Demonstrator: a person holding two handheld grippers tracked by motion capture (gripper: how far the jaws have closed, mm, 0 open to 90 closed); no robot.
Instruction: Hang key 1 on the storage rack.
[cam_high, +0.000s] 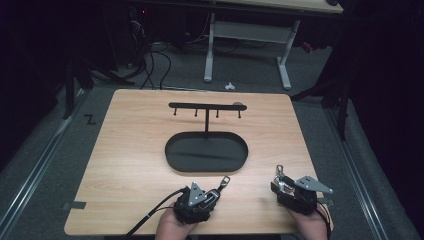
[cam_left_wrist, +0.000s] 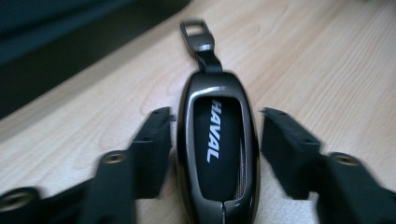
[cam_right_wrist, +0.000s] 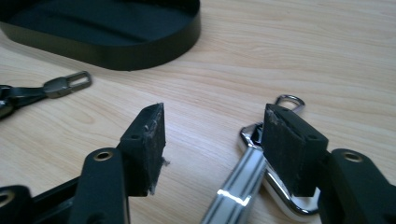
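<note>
A dark key fob (cam_left_wrist: 217, 144) marked HAVAL, with a metal loop (cam_left_wrist: 196, 35) at its far end, lies flat on the wooden table (cam_high: 130, 150). My left gripper (cam_left_wrist: 217, 135) is open with a jaw on either side of the fob; a gap shows at the right pad. In the high view the fob (cam_high: 222, 184) points away from the left gripper (cam_high: 216, 192) toward the tray. My right gripper (cam_right_wrist: 215, 135) is open, and a chrome key fob (cam_right_wrist: 243, 182) lies on the table partly under its right finger (cam_right_wrist: 285, 144). That gripper (cam_high: 281, 183) rests near the front right edge.
A black oval tray (cam_high: 172, 155) sits mid-table, with a thin post carrying a hook bar (cam_high: 206, 106) behind it. In the right gripper view the tray wall (cam_right_wrist: 116, 56) lies ahead and the dark fob's loop (cam_right_wrist: 67, 84) is at the left. The table's front edge is close to both hands.
</note>
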